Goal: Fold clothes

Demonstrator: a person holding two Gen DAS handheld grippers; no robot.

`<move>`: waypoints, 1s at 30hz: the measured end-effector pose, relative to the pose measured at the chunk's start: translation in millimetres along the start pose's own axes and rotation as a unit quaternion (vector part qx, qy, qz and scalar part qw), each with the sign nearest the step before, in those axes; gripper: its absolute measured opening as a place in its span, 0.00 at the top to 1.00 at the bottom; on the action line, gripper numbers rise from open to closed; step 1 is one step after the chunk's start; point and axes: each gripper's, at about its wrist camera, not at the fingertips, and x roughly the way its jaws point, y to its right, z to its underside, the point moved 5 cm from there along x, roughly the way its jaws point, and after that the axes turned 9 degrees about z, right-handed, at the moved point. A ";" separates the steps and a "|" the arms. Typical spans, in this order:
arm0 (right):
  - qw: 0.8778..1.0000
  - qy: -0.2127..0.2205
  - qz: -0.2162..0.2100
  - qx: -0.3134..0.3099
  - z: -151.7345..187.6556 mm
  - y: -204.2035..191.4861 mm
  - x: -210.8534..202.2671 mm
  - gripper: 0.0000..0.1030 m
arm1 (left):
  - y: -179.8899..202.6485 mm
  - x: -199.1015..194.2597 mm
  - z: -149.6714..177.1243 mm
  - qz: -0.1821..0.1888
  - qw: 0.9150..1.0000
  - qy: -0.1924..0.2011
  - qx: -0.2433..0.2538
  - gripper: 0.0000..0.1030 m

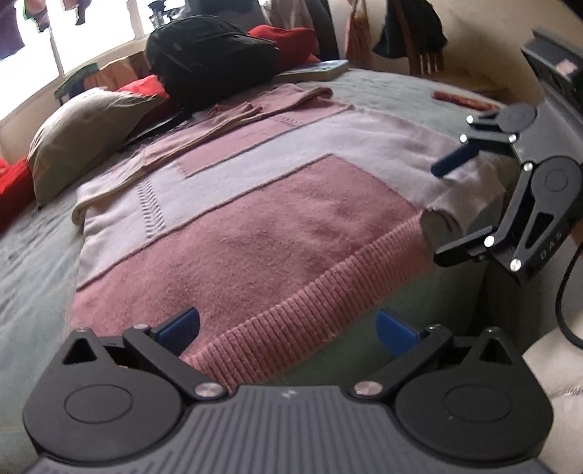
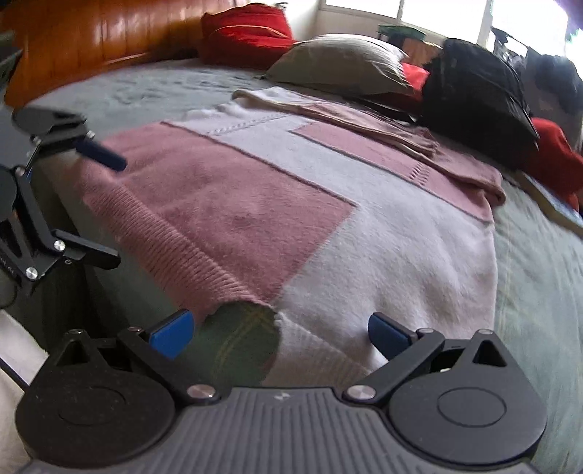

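I see the sweater (image 1: 255, 218) stretching lengthwise away across the bed (image 1: 36, 255), its ribbed hem (image 1: 309, 310) nearest both tools, left tool (image 1: 288, 330) and right tool (image 2: 280, 331) each spread apart at a hem corner.

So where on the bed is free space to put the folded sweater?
Bare bedcover lies between the sweater and the wooden headboard. The side with the black backpack, grey pillow and red cushions is crowded.
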 end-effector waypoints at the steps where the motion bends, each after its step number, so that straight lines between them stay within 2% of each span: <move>1: 1.000 0.003 0.001 -0.008 -2.0 -3.0 -0.4 0.00 | 0.9 -0.8 -0.5 -0.003 1.000 0.002 0.005 0.01; 5: 0.999 0.021 0.004 -0.027 -14.7 -11.0 -0.3 0.00 | -0.1 1.2 -5.4 -0.008 1.000 -0.002 -0.002 0.01; 10: 0.999 0.042 0.005 0.014 -39.9 -1.5 15.7 0.00 | 0.0 0.1 -7.2 -0.026 1.000 -0.009 0.000 0.01; 13: 0.998 0.032 0.009 0.052 -45.9 6.5 31.3 0.00 | -0.2 -4.5 -4.8 -0.029 1.000 -0.008 0.000 0.01; 16: 0.999 0.002 0.017 0.051 -39.0 3.1 46.9 0.00 | -1.7 -6.4 -1.9 -0.029 1.000 -0.007 -0.008 0.01; 22: 0.999 -0.007 0.014 0.028 -24.5 -5.8 31.9 0.00 | -2.1 -3.5 3.7 -0.024 1.000 -0.011 -0.017 0.01; 30: 0.995 0.005 0.036 -0.094 -7.8 -26.9 5.6 0.00 | -1.0 -3.1 3.8 -0.025 1.000 -0.006 -0.011 0.01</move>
